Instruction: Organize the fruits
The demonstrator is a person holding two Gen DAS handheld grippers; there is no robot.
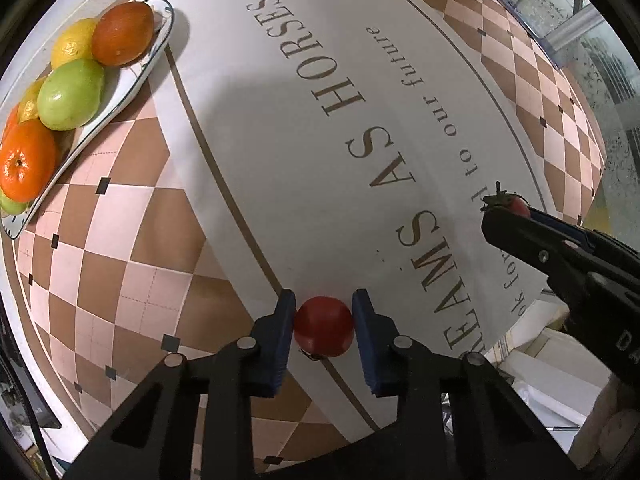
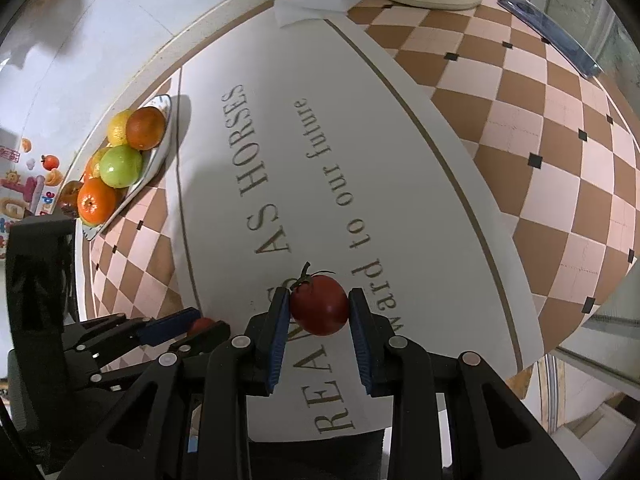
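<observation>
Your left gripper (image 1: 324, 330) has its blue pads clamped on a red tomato (image 1: 324, 331) at 6 o'clock of its view, above the lettered white mat (image 1: 280, 128). Your right gripper (image 2: 319, 312) pinches a stemmed tomato (image 2: 319, 305) likewise. Far off at 10 o'clock, the white plate (image 1: 160, 46) holds oranges, lemons and a green fruit (image 1: 71, 94).

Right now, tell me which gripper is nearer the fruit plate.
Left. The left gripper, shut on a tomato, sits on the plate's side of the mat. The right gripper, holding the stemmed tomato, is farther across the mat.
</observation>
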